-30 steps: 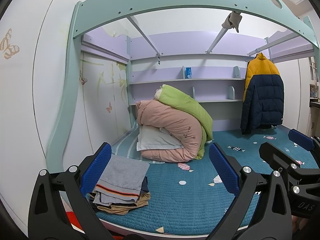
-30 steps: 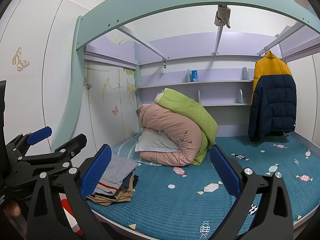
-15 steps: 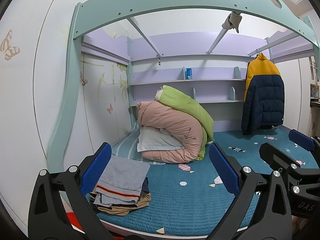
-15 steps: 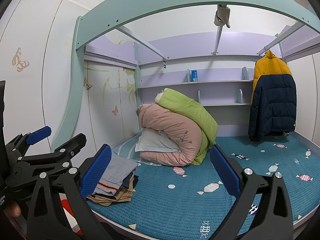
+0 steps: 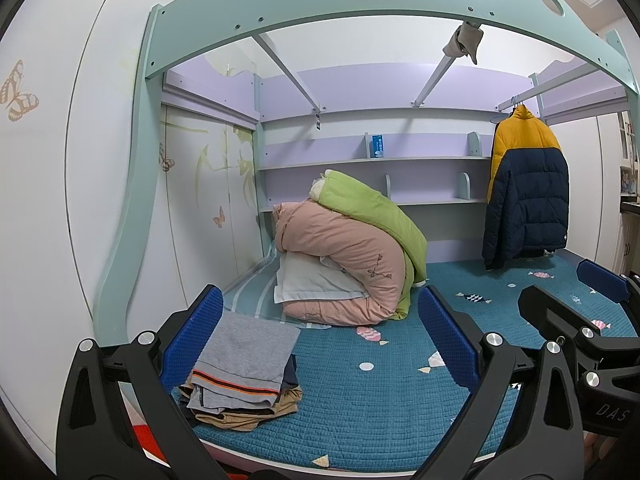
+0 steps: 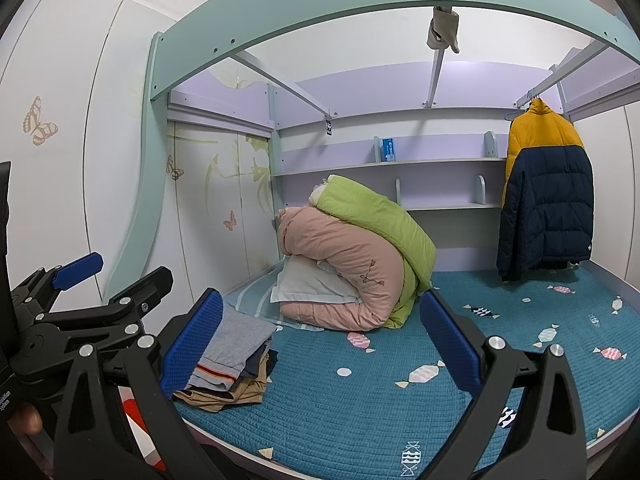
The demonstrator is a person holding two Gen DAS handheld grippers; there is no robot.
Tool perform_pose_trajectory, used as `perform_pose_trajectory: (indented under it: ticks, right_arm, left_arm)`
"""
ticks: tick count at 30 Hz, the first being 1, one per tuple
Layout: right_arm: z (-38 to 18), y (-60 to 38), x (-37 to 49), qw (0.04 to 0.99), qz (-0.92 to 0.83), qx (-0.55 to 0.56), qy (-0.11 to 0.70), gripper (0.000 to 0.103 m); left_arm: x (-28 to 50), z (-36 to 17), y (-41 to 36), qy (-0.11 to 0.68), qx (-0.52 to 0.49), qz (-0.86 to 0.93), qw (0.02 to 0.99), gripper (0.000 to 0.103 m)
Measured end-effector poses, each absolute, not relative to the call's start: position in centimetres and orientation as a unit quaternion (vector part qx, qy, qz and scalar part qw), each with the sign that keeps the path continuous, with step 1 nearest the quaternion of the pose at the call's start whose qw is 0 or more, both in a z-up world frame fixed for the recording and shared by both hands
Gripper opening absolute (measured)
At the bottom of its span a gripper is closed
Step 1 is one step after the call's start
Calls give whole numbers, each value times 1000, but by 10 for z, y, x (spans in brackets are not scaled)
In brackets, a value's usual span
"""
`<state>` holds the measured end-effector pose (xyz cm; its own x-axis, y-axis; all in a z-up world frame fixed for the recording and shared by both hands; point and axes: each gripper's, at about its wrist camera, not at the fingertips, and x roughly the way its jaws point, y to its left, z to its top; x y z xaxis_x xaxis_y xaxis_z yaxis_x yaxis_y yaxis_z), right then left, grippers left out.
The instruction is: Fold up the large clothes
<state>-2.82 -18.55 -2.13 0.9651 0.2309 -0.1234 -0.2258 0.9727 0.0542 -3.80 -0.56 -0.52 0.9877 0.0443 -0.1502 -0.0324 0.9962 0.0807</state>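
Note:
A stack of folded clothes (image 5: 244, 372), grey with an orange stripe on top and tan below, lies at the front left corner of the teal bed mat (image 5: 380, 408). It also shows in the right wrist view (image 6: 232, 364). A yellow and navy puffer jacket (image 5: 526, 188) hangs on a rail at the back right; it also shows in the right wrist view (image 6: 546, 192). My left gripper (image 5: 320, 340) is open and empty in front of the bed. My right gripper (image 6: 320, 340) is open and empty beside it, to its right.
A pile of pink and green quilts with a white pillow (image 5: 348, 252) sits at the back left of the bed. Purple shelves (image 5: 372, 160) line the back wall. A teal bed frame arch (image 5: 320, 4) spans overhead. White wardrobe doors (image 5: 68, 184) stand at the left.

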Motion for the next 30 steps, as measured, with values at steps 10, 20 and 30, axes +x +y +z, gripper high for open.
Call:
perform_pose_trajectory:
  ticks: [10, 20, 30]
  right_arm:
    - [-21, -184, -28, 991, 115, 20, 65, 95]
    - [-21, -184, -28, 991, 114, 21, 65, 95]
    - [-21, -183, -28, 991, 113, 21, 65, 95]
  left_arm:
    - [-37, -5, -5, 76, 39, 19, 996, 98]
    - [-37, -5, -5, 76, 39, 19, 996, 98]
    - [-37, -5, -5, 76, 39, 19, 996, 98]
